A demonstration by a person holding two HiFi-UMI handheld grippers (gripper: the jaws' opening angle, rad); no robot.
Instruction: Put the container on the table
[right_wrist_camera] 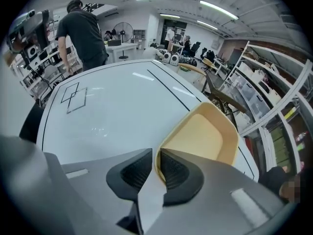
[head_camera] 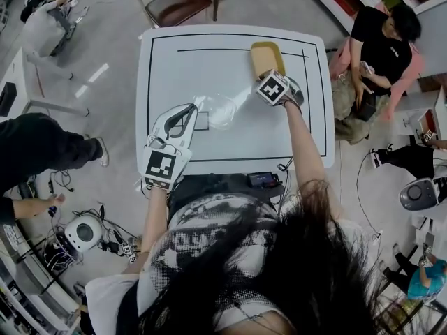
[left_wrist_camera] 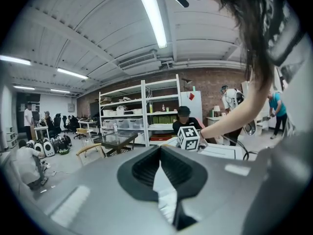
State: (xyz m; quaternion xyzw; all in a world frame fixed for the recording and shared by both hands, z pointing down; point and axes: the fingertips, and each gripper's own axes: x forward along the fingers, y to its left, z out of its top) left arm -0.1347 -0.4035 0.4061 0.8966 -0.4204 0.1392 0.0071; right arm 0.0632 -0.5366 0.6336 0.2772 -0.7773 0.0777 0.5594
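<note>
A shallow yellow container (head_camera: 267, 58) (right_wrist_camera: 205, 136) rests on the white table (head_camera: 209, 54) (right_wrist_camera: 107, 111), toward its far right. My right gripper (head_camera: 267, 77) (right_wrist_camera: 155, 168) points steeply down at the container's near rim. That rim stands between the pads, and a thin gap shows on the left side, so the jaws are open around it. My left gripper (head_camera: 192, 110) (left_wrist_camera: 159, 168) hovers low over the table's near left part, its pads meeting at the tips with nothing between them. A clear plastic piece (head_camera: 223, 110) lies just right of its tips.
Black lines mark a rectangle on the tabletop. A small black device (head_camera: 263, 179) sits at the near edge. A chair (head_camera: 178, 4) stands beyond the far edge. A person (head_camera: 380, 44) sits to the right, and another person (head_camera: 35, 149) is at the left.
</note>
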